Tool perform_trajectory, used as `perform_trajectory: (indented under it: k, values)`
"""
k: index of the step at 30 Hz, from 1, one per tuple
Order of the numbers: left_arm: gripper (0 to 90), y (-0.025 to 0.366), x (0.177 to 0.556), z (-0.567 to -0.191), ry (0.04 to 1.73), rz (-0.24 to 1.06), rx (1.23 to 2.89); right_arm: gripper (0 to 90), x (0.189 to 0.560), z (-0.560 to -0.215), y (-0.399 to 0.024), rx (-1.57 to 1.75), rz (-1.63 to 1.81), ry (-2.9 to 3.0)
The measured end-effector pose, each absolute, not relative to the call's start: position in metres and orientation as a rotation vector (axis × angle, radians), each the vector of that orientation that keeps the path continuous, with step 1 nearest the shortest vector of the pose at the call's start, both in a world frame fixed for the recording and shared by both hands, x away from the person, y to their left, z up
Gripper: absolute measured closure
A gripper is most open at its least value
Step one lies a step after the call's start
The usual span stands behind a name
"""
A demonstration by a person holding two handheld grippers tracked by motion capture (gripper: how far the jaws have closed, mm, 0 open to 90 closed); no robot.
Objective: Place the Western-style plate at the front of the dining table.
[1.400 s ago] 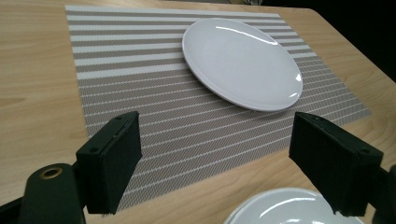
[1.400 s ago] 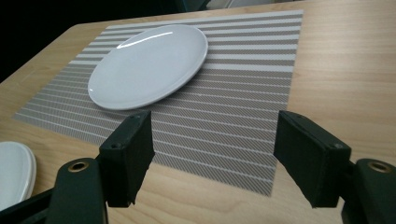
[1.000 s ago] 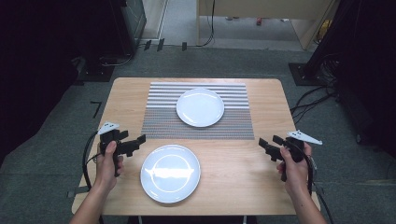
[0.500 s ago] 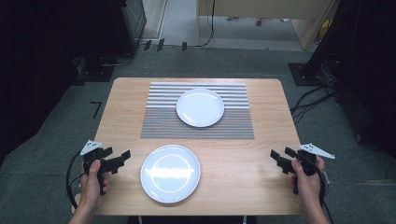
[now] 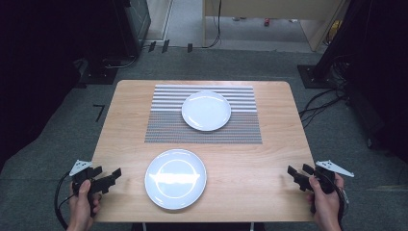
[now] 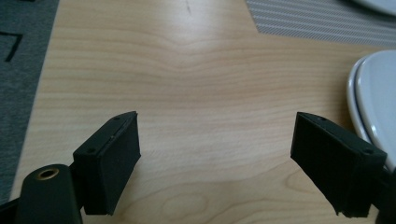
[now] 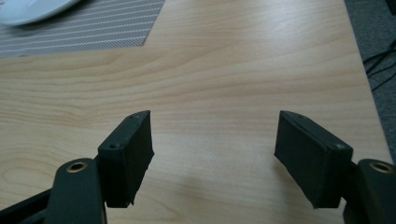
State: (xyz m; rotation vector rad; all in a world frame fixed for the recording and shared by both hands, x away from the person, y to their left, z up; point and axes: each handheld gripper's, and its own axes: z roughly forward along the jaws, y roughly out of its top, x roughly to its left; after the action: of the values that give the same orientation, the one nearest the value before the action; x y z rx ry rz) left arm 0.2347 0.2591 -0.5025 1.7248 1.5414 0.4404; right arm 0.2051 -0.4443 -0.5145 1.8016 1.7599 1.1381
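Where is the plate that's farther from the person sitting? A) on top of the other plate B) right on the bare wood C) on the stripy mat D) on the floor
C: the far white plate rests on the striped placemat, while the near white plate sits on bare wood.

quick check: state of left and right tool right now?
Left tool: open, holding nothing, over bare table beside the near plate.
Right tool: open, holding nothing, over bare table.

Near plate (image 6: pixel 373 100) cut off rightward
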Motion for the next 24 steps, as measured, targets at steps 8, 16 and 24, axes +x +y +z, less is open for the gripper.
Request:
perform_trajectory:
  k: [8,16,24]
  values:
    - [15.5,0.263,0.224,-0.511,1.568,0.547,1.799,27.3,0.190,-0.523,-0.448,1.780,1.037,1.765]
    - [15.5,0.256,0.221,-0.515,1.567,0.646,1.861,26.8,0.188,-0.524,-0.439,1.724,0.931,1.783]
    - [14.7,0.253,0.218,-0.517,1.557,0.685,1.859,20.6,0.189,-0.525,-0.429,1.678,0.837,1.819]
